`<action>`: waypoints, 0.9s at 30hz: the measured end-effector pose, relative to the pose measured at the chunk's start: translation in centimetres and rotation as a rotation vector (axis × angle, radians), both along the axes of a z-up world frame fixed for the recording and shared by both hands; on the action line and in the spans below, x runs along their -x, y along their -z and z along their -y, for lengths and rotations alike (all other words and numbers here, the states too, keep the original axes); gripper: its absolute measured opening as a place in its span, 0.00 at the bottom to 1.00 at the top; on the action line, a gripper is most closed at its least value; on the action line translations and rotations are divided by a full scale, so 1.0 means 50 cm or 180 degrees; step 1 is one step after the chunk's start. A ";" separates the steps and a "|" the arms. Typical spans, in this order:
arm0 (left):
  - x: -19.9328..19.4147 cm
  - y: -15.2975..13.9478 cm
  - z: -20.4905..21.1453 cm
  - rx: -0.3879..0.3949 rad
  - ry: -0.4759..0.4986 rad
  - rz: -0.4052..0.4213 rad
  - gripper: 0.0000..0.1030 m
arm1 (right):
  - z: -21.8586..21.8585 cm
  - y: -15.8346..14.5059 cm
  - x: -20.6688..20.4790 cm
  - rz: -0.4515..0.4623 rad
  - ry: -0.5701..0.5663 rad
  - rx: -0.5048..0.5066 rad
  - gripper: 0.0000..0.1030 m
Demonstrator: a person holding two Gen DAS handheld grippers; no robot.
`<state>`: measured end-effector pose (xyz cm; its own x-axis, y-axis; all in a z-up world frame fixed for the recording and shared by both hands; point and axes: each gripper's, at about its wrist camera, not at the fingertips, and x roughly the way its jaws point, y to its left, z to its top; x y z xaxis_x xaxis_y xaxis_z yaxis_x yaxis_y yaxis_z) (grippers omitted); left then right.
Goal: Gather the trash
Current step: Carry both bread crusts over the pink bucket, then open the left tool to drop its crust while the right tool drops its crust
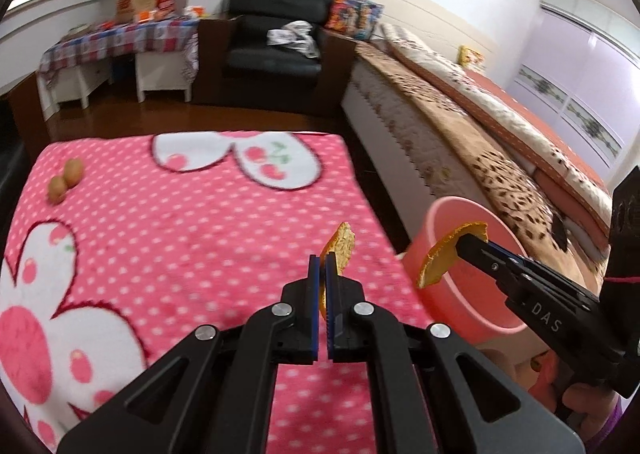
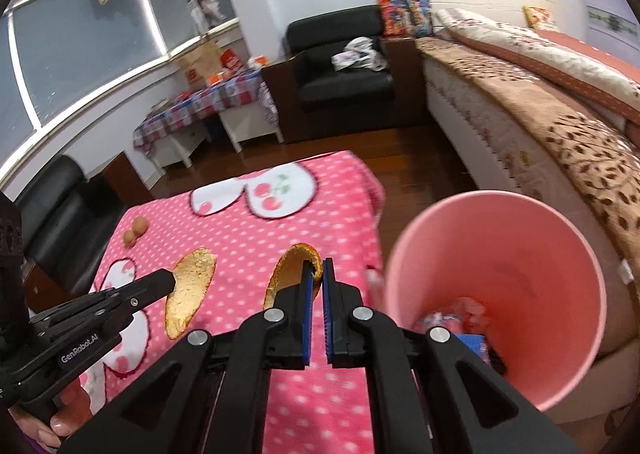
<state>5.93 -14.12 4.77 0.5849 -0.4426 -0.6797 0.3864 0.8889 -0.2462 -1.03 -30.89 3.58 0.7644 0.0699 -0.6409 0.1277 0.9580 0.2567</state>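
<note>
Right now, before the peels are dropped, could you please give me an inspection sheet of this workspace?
Surface: pink polka-dot blanket with white cherry patches.
Job's things: left peel and right peel, both lifted off the blanket; pink bin beside the blanket, wrappers already inside.
Clutter: two small brown round items at the blanket's far left.
Grippers: left gripper shut on left peel; right gripper shut on right peel, beside the bin's rim.
Cables: nothing seen.
Surroundings: black armchair, bed, cluttered side table.

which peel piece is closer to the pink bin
The peel in the right gripper, the curled peel, nearest the pink bin; the flatter peel in the left gripper is farther.
</note>
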 end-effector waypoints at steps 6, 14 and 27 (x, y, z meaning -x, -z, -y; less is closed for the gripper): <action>0.014 -0.014 0.081 0.0022 0.0264 0.0056 0.02 | 0.077 -0.007 0.046 0.0027 0.0276 0.0035 0.04; 0.025 -0.012 0.169 -0.0004 0.0523 0.0085 0.02 | 0.142 0.001 0.082 -0.0006 0.0539 0.0084 0.04; 0.035 0.027 0.271 -0.0169 0.0806 0.0046 0.02 | 0.192 0.037 0.114 -0.0114 0.0761 0.0163 0.04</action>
